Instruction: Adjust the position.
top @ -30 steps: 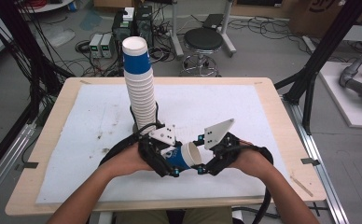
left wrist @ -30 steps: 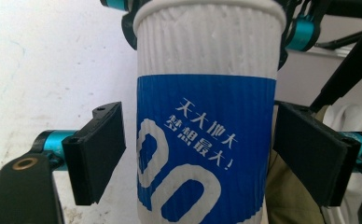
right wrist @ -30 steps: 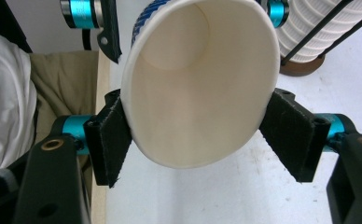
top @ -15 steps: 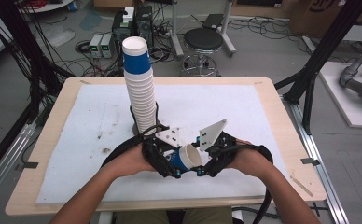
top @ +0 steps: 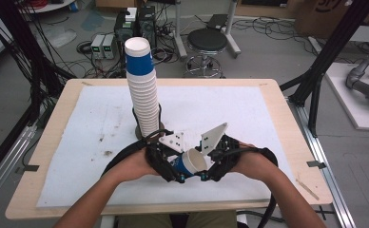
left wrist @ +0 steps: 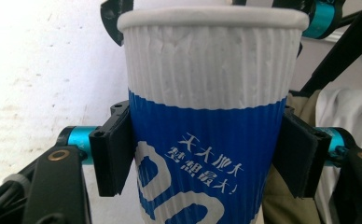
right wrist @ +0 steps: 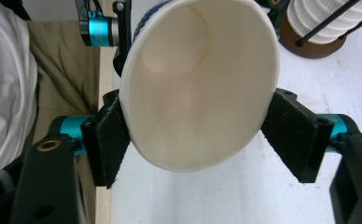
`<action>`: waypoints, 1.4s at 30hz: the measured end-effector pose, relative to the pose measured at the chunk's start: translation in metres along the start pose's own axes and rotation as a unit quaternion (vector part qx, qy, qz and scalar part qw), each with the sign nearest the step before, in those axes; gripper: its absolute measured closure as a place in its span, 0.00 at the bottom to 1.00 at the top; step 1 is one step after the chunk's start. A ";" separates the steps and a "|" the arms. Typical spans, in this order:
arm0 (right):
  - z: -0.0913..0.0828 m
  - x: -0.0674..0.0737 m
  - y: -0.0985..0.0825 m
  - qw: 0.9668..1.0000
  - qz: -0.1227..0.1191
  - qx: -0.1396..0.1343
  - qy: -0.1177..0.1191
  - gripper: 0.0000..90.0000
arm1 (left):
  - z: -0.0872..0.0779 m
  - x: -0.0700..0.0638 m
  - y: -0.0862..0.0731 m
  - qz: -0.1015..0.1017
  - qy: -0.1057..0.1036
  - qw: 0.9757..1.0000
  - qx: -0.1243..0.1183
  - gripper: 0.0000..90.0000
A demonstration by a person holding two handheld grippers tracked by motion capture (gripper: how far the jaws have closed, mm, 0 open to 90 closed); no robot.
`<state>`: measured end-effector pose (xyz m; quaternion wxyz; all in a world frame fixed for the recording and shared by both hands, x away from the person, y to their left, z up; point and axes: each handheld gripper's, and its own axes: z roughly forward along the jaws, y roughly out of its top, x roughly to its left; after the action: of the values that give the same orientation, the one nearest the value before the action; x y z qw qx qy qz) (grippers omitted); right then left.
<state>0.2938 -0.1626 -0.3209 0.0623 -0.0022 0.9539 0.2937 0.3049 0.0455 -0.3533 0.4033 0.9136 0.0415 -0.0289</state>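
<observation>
A blue and white paper cup (top: 192, 162) lies tipped between my two grippers near the table's front edge, its open mouth facing right. My left gripper (left wrist: 207, 158) is shut on the cup's (left wrist: 207, 116) blue lower half, one pad on each side. My right gripper (right wrist: 198, 135) faces the cup's open mouth (right wrist: 198, 84) and its two pads press the rim from either side. In the high view the left gripper (top: 178, 166) and right gripper (top: 206, 164) meet at the cup. A tall stack of like cups (top: 142, 95) stands on a holder just behind the grippers.
The white mat (top: 268, 118) covers the wooden table. The stack's brown base (right wrist: 309, 46) sits close beyond the right gripper. A stool (top: 210, 40) and cabling stand on the floor behind the table. A person's lap shows below the table edge (right wrist: 53, 70).
The right gripper has moved left up to the cup's mouth and now brackets its rim. The left gripper keeps holding the cup in about the same place.
</observation>
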 end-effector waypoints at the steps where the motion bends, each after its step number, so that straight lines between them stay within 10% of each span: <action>1: -0.001 0.000 -0.001 1.000 0.001 -0.010 -0.003 0.26 | -0.001 0.000 0.000 -0.002 0.000 1.000 -0.005 0.32; 8: -0.020 -0.004 -0.011 0.990 0.043 -0.131 -0.007 0.23 | -0.007 0.005 -0.014 -0.029 0.017 0.998 -0.062 0.30; 16: -0.042 -0.009 -0.043 0.964 0.114 -0.230 -0.066 0.23 | -0.014 0.008 -0.030 -0.053 0.048 0.988 -0.137 0.28; 25: -0.045 -0.007 -0.086 0.936 0.195 -0.258 -0.141 0.23 | -0.014 0.006 -0.047 -0.054 0.067 0.979 -0.183 0.28; 38: -0.024 -0.004 -0.128 0.922 0.243 -0.234 -0.191 0.23 | -0.027 0.001 -0.072 -0.053 0.113 0.964 -0.236 0.28; 42: -0.017 -0.002 -0.135 0.916 0.249 -0.226 -0.217 0.23 | -0.035 -0.002 -0.082 -0.049 0.128 0.956 -0.261 0.28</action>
<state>0.2991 -0.2838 -0.3817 0.1902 0.2851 0.7948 0.5009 0.2954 0.1261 -0.3899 0.6174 0.7693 0.1433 0.0804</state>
